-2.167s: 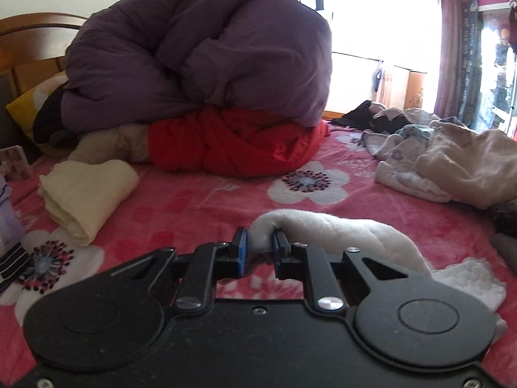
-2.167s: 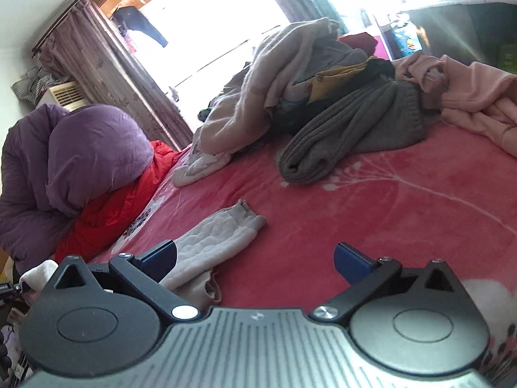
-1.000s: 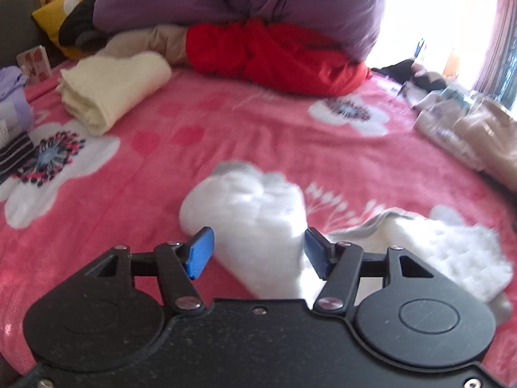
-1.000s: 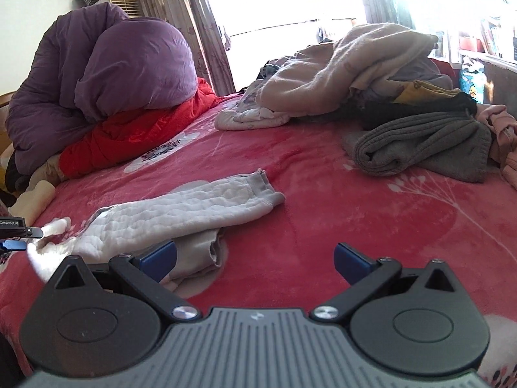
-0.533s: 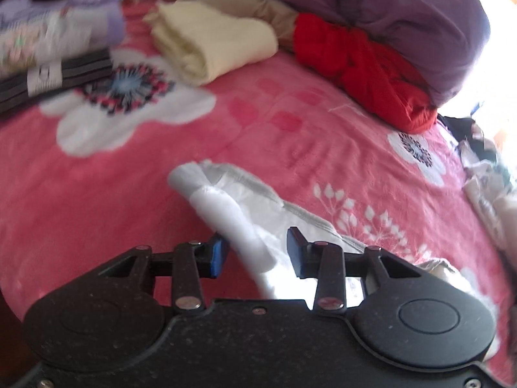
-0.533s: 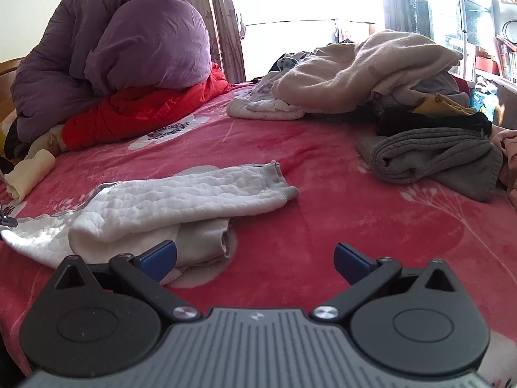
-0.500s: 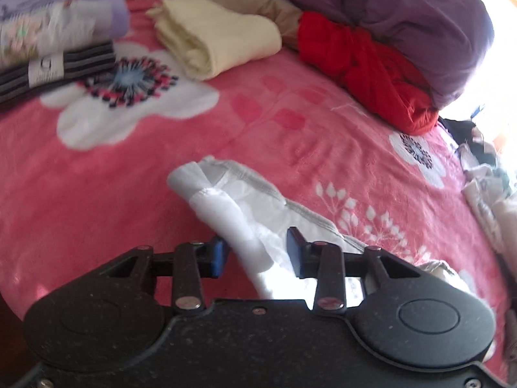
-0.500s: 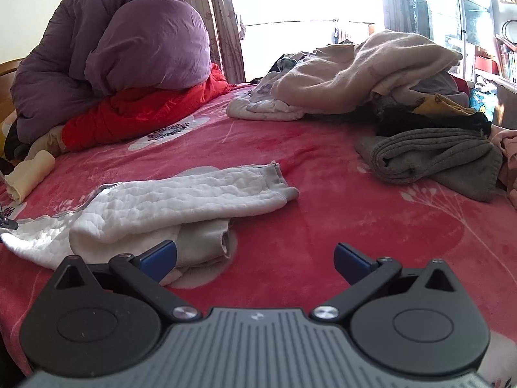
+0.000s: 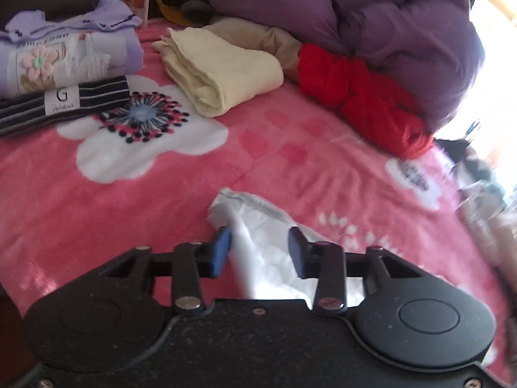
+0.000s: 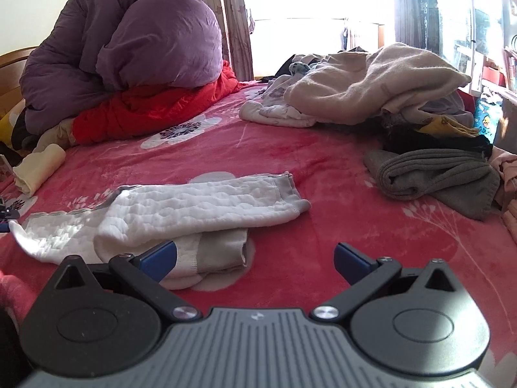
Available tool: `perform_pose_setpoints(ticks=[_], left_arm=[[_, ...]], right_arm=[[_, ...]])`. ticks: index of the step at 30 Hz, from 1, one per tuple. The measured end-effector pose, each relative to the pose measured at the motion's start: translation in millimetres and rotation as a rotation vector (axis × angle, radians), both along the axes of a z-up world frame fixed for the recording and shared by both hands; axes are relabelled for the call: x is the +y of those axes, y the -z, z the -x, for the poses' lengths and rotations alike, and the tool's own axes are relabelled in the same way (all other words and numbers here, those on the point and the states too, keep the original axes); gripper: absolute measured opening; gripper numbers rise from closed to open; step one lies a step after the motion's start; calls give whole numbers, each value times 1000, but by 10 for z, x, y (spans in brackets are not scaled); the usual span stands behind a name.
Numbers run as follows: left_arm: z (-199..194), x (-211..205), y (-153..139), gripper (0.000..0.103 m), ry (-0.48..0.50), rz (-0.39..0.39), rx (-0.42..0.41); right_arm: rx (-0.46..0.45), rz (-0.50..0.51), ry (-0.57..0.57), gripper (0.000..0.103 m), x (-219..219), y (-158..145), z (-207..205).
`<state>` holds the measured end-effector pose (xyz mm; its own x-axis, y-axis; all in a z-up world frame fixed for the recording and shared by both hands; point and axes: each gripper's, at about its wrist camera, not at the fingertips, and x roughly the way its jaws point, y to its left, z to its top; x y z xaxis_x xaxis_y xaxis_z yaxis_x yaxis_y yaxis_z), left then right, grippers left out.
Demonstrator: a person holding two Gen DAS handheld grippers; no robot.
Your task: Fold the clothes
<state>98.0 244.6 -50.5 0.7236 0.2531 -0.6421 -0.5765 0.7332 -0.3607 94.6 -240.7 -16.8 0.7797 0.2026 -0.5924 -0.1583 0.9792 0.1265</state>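
Folded cream towel point(image 9: 223, 71) and purple duvet point(image 9: 387, 29) beyond, white garment point(image 9: 258, 242) between opening left gripper point(image 9: 258, 252) jaws, unpinched, right gripper point(image 10: 255, 260) spread beside it

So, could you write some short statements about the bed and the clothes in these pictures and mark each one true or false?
1. The white quilted garment lies on the pink blanket. True.
2. The right gripper is shut on the grey garment. False: it is open and holds nothing.
3. The cream folded cloth lies near the red jacket. True.
4. The purple duvet lies under the red jacket. False: it is piled on top.
5. White fabric lies between the left gripper's fingers. True.
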Motion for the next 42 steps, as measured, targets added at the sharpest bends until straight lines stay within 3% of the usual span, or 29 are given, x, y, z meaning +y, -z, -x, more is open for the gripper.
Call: perform_pose_setpoints(ticks=[2,5,8,9,13,18,24,36,37,38,42], left_arm=[[-8,-67,-80,43,3,-45,-19],[-26,-234,-160,44,76,-76,-69],[-79,-537,-219,45,247,-100,-124],[-107,-689,-234,45,313,-124,-136],[-227,-1347,-262,46,569,-207,-175],[-382,-2153,-188,46,819,-334,-165],[-574,-3084,107,46,1056,-502,-88],[-1036,-3855,327,46,1191,-751,53],[-1064,-3899,345,39,1202,-776,64],[-1087,-3937,357,24,1208,-793,74],[-1094,-3838,264,10,1164,-764,48]], right_arm=[[20,-36,5,103,-23,-20,-77],[59,-191,34,101,-137,161,-215],[101,-308,68,90,-210,412,-313],[109,-338,75,82,-228,458,-354],[95,-428,104,79,-327,559,-496],[135,-445,126,77,-367,714,-646],[155,-573,196,82,-574,823,-671],[148,-752,346,82,-972,1046,-657],[152,-757,351,82,-982,1058,-659],[155,-759,352,82,-985,1065,-663],[153,-730,315,82,-921,1045,-687]])
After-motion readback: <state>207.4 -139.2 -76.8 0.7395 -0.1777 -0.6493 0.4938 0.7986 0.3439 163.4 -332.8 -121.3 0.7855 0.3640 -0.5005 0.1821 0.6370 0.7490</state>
